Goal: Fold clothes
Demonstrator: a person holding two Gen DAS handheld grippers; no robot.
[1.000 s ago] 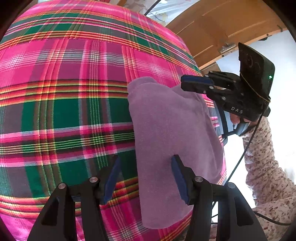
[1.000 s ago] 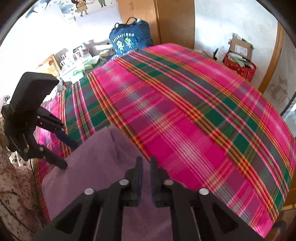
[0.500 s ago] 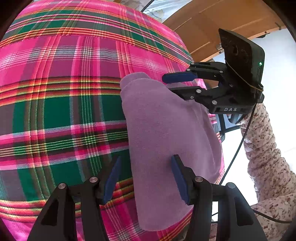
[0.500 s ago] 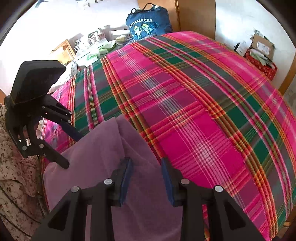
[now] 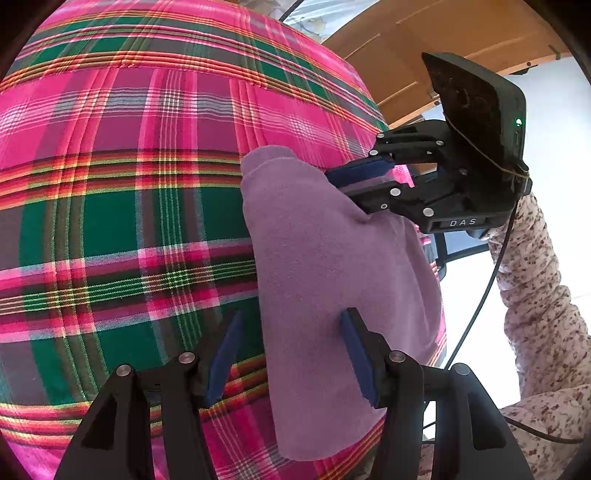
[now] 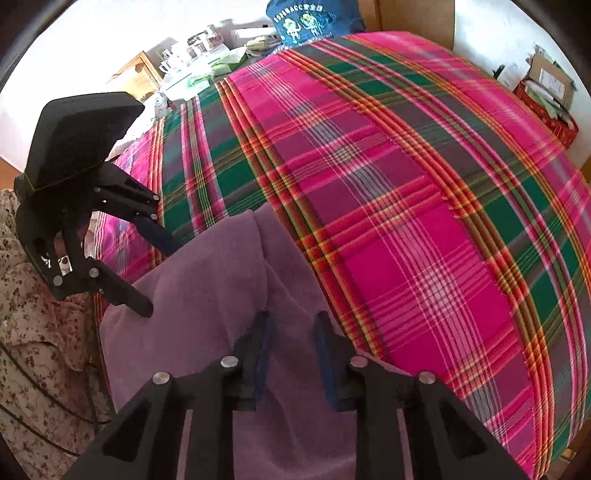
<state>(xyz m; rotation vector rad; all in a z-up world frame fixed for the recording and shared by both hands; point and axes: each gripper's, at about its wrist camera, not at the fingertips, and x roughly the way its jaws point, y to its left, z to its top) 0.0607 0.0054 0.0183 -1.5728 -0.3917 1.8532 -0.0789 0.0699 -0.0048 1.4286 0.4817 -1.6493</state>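
Observation:
A folded purple fleece garment (image 5: pixel 332 266) lies on the pink and green plaid bed cover (image 5: pixel 110 221), near the bed's edge. My left gripper (image 5: pixel 290 354) is open; its blue pads straddle the garment's left edge just above the near end. My right gripper (image 5: pixel 341 184) comes in from the right at the far end, open, with its lower finger pressing into the fleece. In the right wrist view, the right gripper (image 6: pixel 293 339) hovers low over the garment (image 6: pixel 207 280) beside a raised fold. The left gripper (image 6: pixel 162 280) stands open at the left.
A person's floral sleeve (image 5: pixel 535 295) and a black cable (image 5: pixel 476 314) are at the bed's side. Beyond the bed are a blue bag (image 6: pixel 310 18), a cluttered low table with cups (image 6: pixel 192 48), a red crate with boxes (image 6: pixel 546 96) and wooden panels (image 5: pixel 424 48).
The right gripper went from shut to open and came down onto the far end of the garment. The left gripper stayed open in much the same place.

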